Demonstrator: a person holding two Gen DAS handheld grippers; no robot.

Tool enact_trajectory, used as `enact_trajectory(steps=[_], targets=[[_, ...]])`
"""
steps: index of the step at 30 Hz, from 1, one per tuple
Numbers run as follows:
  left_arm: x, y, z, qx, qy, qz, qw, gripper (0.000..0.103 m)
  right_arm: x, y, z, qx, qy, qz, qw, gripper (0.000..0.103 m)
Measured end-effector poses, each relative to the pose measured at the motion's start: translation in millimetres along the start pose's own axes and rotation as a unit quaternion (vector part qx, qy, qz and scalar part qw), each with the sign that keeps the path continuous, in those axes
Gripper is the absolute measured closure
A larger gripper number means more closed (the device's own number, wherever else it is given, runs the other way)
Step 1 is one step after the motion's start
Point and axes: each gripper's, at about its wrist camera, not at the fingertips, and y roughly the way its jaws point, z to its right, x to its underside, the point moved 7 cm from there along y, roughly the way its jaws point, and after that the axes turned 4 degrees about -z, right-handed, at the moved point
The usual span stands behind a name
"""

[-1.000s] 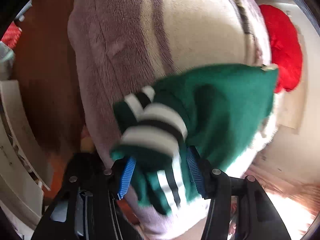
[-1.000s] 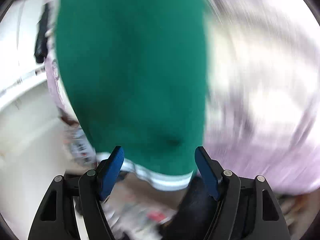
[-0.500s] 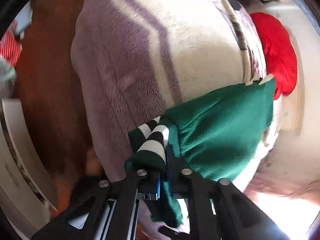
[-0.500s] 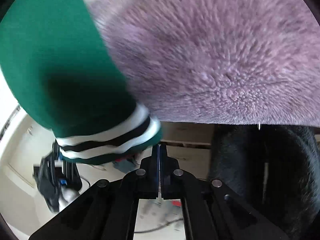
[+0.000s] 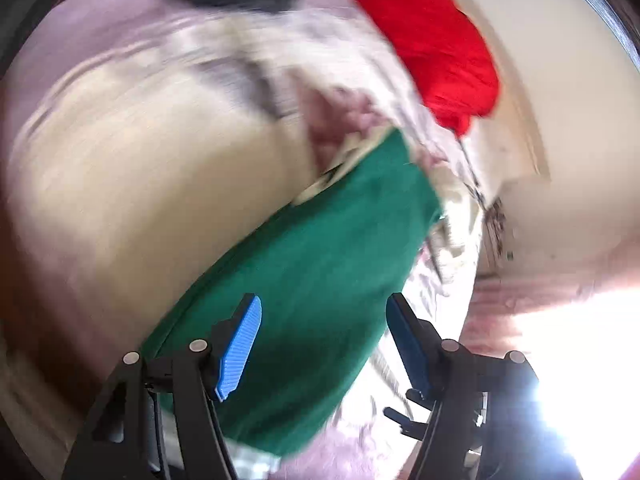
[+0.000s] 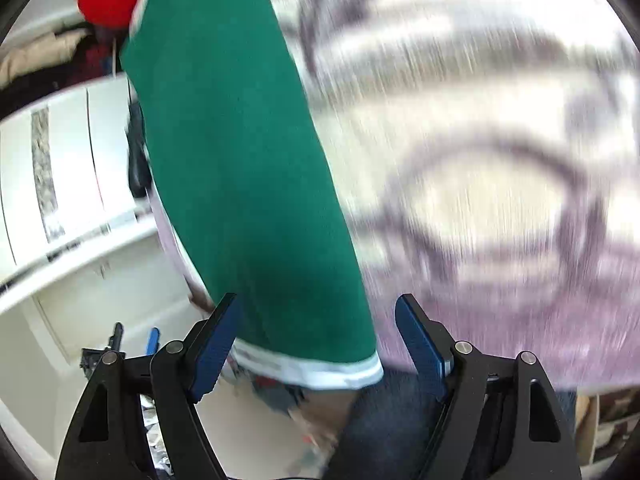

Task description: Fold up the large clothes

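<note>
The green knit garment with a white-banded hem (image 6: 248,168) lies as a long folded strip on the plush lilac-and-cream patterned blanket (image 6: 480,184), along the blanket's edge. In the right wrist view its long axis runs from about 11 o'clock down to 6 o'clock, and the white hem end sits directly between the fingers of the right gripper (image 6: 316,344), which is spread wide and holds nothing. In the left wrist view the same strip (image 5: 320,272) runs from 1 o'clock toward 7 o'clock, its near part passing between the fingers of the left gripper (image 5: 324,344), also spread with nothing pinched. Both frames are blurred, so contact with the cloth cannot be told. Judging by this, each gripper is at one end of the strip, and the next fold would likely bring hem end toward far end. A bright red fabric heap (image 5: 436,48) lies beyond the far end at 1 o'clock, and white cabinet panels (image 6: 68,168) stand off the blanket at 9 o'clock.
</note>
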Motion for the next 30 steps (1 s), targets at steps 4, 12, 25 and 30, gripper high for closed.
enact_trajectory(steps=[4,12,25,30], targets=[[-75.8,88.7,67.1,0.014,0.091,-0.018,0.9956,0.040,-85.5,-25.5,-47.4,0.017,-0.015,0.077,0.997,0.022],[-151.2,232.2,123.3,-0.005,0.222,-0.090,0.9710,0.040,-287.1,-59.4,-172.6,0.105,-0.116,0.233,0.960,0.032],[-207.3,294.7,88.6,0.047,0.150,-0.156,0.9752,0.041,-420.6,7.7,-193.6,0.149,-0.067,0.175,0.971,0.050],[-186.6,232.3,88.4,0.061,0.179,-0.133,0.9729,0.040,-321.4,-29.7,-176.4,0.053,-0.056,0.157,0.985,0.040]])
